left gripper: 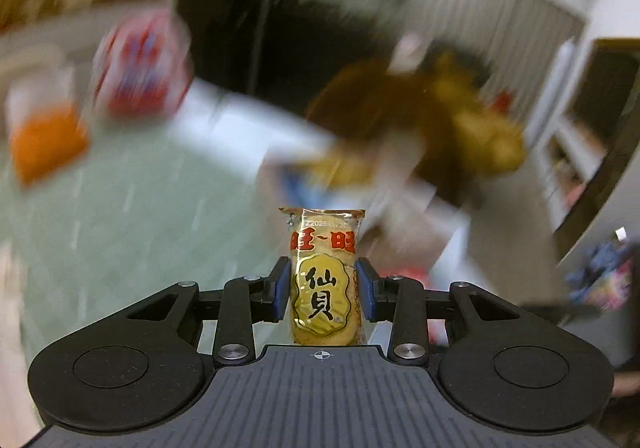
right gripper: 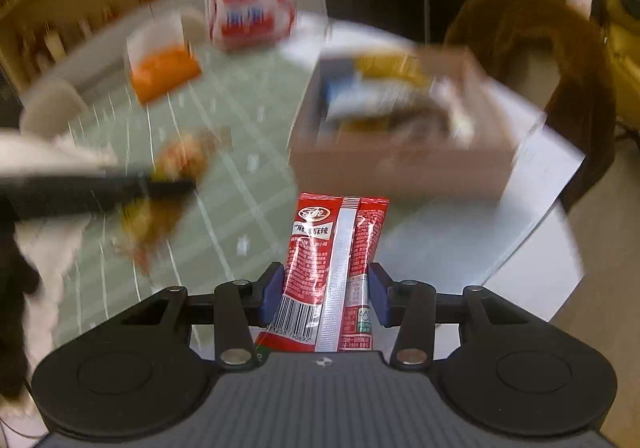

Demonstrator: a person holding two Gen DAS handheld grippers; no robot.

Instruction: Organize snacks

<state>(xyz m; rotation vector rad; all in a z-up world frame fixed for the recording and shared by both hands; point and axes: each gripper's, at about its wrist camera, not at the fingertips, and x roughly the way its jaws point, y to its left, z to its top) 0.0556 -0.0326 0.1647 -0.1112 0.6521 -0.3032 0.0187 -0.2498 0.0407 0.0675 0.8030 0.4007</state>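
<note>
In the left wrist view my left gripper [left gripper: 323, 290] is shut on a yellow rice-cracker packet [left gripper: 322, 276] that stands upright between the blue pads, lifted above the pale green mat [left gripper: 132, 208]. My right gripper [right gripper: 325, 294] is shut on a red spicy-snack sachet [right gripper: 334, 268] with a silver seam and a barcode, also held upright off the table. The right wrist view shows the left gripper's dark arm [right gripper: 100, 190] at the left edge with its yellowish packet [right gripper: 182, 156], blurred. A cardboard box [right gripper: 404, 136] holding several packets stands ahead of the right gripper.
A red-and-white snack bag [right gripper: 250, 14] and an orange-and-white packet [right gripper: 162, 62] lie at the far side of the mat. A brown chair [right gripper: 532, 60] stands behind the table. The white table edge [right gripper: 532, 260] runs to the right. Both views are motion-blurred.
</note>
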